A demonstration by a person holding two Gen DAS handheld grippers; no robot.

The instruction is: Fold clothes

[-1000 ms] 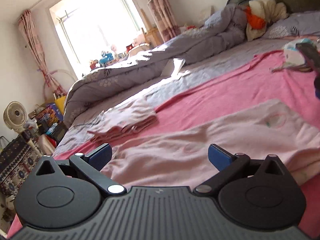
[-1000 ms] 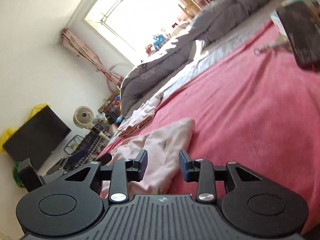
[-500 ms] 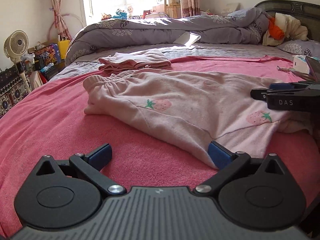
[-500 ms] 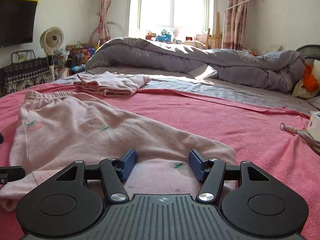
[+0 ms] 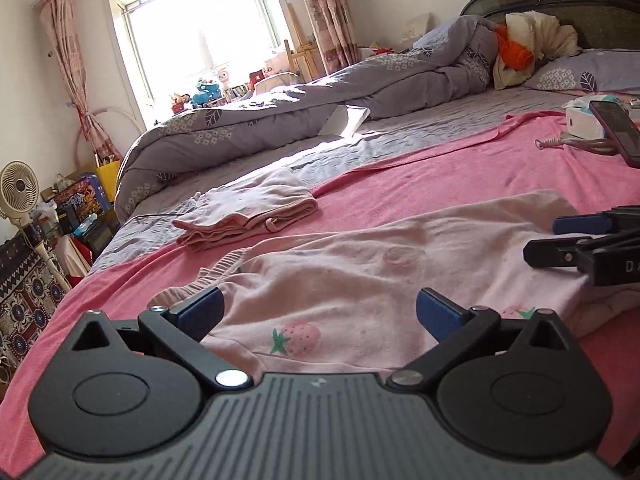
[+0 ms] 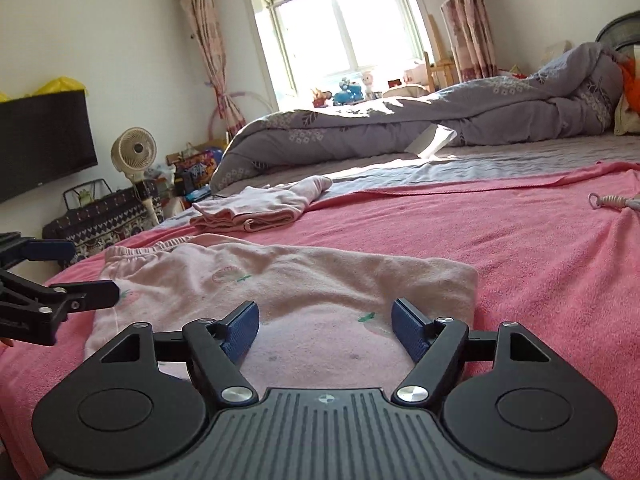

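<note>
1. The pink strawberry-print trousers (image 5: 360, 280) lie spread on the pink blanket (image 6: 520, 240) of the bed, directly under and ahead of both tools.
2. The left hand-held gripper (image 5: 320, 312) hovers over the waistband end with its jaws wide apart and nothing between the pads.
3. The right hand-held gripper (image 6: 326, 330) sits low over the opposite end. Its jaws have just been opening; they now stand apart, with cloth below them but not pinched.
4. The garment's long axis runs sideways across both views, from one gripper to the other. Its elastic waistband points toward the left gripper's side and its squared far edge lies to the right of the right gripper.
5. The step in hand looks like taking hold of an end for the next fold. To do it well, bring each pair of pads down over an edge rather than the flat middle, catch all layers together, and close firmly before lifting.
6. Carry the lifted end along the long axis so the edges meet squarely.
7. A folded pink garment (image 5: 248, 212) already rests farther ahead, beyond the trousers.
</note>
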